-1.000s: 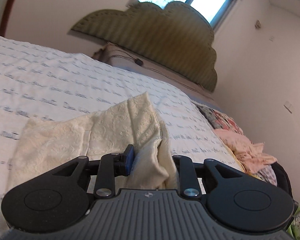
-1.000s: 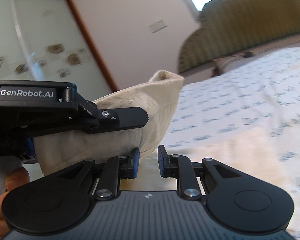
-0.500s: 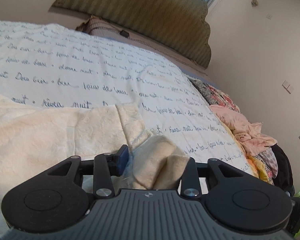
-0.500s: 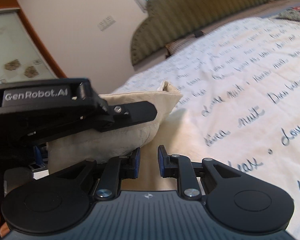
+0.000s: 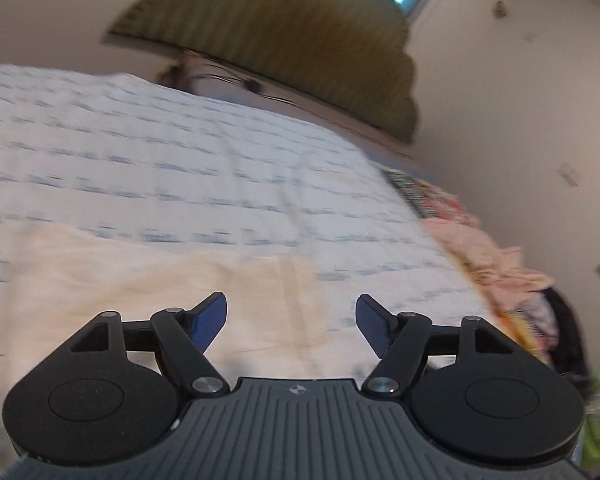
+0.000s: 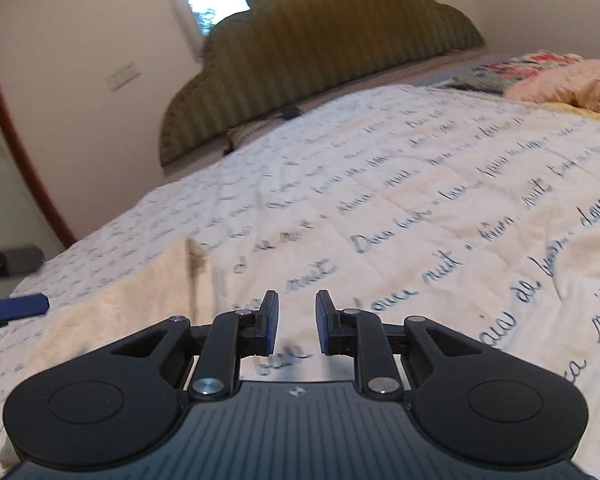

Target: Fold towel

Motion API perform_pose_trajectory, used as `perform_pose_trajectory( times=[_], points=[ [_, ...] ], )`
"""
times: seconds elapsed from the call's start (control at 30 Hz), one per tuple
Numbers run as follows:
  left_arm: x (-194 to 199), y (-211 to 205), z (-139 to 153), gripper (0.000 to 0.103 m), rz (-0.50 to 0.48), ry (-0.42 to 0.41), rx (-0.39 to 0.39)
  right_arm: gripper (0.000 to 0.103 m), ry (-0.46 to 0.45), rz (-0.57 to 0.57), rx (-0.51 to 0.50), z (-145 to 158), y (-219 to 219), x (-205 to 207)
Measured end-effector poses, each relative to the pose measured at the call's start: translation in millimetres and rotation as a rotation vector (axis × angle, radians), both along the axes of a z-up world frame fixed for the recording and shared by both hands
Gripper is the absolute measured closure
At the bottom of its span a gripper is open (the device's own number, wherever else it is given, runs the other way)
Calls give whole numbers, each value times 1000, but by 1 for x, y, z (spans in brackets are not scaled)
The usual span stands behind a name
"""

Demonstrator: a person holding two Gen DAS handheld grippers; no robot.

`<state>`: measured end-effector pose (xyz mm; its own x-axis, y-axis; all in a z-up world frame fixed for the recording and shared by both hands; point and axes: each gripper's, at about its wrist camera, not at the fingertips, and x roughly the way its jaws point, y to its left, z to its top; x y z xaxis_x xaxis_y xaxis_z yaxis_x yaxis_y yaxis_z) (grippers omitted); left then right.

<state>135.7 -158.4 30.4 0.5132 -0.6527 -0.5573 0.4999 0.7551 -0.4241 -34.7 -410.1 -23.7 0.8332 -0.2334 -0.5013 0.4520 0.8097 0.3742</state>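
The cream towel (image 5: 140, 288) lies flat on the bed just ahead of and below my left gripper (image 5: 292, 316), whose jaws stand wide apart with nothing between them. This view is motion-blurred. In the right wrist view the towel (image 6: 120, 300) lies to the left, its folded edge running toward the camera. My right gripper (image 6: 297, 320) hovers over the bedspread beside that edge, with a narrow gap between its blue pads and nothing in it. A blue fingertip of the left gripper (image 6: 20, 306) pokes in at the far left.
A white bedspread (image 6: 420, 208) with blue script covers the bed. An olive scalloped headboard (image 6: 320, 52) stands at the far end. A heap of pink and patterned clothes (image 5: 492, 256) lies along the bed's right side, near the wall.
My left gripper has opened and let go of the bunched towel, which now lies flat. The left gripper has drawn away to the edge of the right view. The right gripper's gap is unchanged.
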Motion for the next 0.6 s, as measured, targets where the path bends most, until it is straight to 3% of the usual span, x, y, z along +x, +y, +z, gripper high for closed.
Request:
perform_pose_trajectory(
  times=[0.1, 0.23, 0.3, 0.37, 0.5, 0.6],
  points=[
    [-5, 27, -8, 30, 82, -40, 83, 83, -23, 122, -41, 9, 24, 5],
    [-10, 54, -23, 30, 103, -23, 110, 83, 17, 287, -142, 13, 61, 21],
    [-17, 62, -32, 30, 69, -15, 130, 83, 110, 280, -231, 5, 71, 28],
    [-25, 71, -42, 30, 32, -19, 167, 72, 164, 252, -266, -3, 68, 28],
    [-42, 105, -44, 30, 107, -77, 153, 71, 129, 207, -256, 11, 64, 14],
    [-49, 135, -37, 30, 122, -82, 108, 71, 68, 302, -270, 24, 83, 10]
  ],
)
